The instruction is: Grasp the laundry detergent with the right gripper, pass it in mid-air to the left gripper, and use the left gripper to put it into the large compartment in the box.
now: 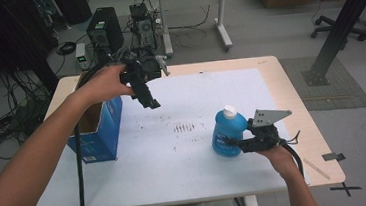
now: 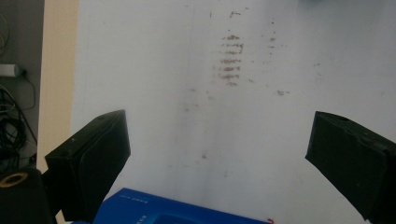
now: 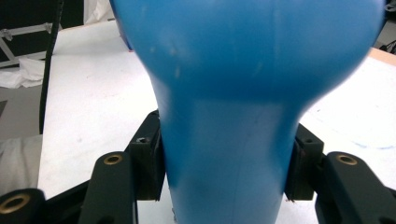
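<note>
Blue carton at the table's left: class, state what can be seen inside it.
The blue carton stands open-topped; a brown inner wall and dark shadow show. The person's left forearm covers part of the opening; its bottom is hidden.

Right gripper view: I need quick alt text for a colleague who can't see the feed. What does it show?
A blue bottle stands clamped at its narrower waist between the two black jaws of the right gripper, its wider body bulging above them. Behind it lies the white table surface, with the table's wooden edge at the far right.
</note>
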`<state>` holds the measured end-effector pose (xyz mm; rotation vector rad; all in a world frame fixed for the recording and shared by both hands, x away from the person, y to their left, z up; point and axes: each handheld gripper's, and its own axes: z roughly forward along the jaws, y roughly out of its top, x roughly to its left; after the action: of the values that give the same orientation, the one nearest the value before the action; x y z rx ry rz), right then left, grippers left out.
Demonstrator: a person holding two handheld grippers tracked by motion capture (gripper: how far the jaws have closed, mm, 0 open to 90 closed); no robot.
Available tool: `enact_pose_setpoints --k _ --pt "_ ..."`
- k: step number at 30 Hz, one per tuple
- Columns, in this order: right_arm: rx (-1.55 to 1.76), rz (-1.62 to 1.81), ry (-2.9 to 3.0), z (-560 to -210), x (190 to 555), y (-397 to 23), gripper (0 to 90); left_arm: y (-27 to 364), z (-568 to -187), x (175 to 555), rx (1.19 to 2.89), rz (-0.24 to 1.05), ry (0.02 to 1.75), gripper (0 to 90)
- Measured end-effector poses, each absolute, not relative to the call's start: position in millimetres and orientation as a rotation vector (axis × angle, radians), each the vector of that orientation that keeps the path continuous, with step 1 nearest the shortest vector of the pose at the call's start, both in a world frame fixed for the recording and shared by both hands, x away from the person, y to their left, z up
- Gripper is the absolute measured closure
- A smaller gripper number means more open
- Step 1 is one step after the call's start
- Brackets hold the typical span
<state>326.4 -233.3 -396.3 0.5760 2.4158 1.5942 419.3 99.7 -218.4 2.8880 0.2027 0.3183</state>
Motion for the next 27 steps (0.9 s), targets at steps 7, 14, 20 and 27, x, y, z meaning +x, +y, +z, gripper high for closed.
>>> enact_pose_setpoints --k 7,14,20,27 --pt "0.535 1.579 2.453 -382 330 -229 43.8 102 -210 408 2.879 0.318 0.202 6.4" --pt "0.486 1.604 2.477 -366 334 -221 43.9 106 -202 397 2.872 0.304 0.205 6.5" --pt "0.415 1.628 2.52 -351 342 -210 43.9 109 -193 386 2.869 0.29 0.217 6.6" --pt "0.328 1.644 2.565 -338 350 -196 43.9 105 -186 375 2.884 0.277 0.2 6.5"
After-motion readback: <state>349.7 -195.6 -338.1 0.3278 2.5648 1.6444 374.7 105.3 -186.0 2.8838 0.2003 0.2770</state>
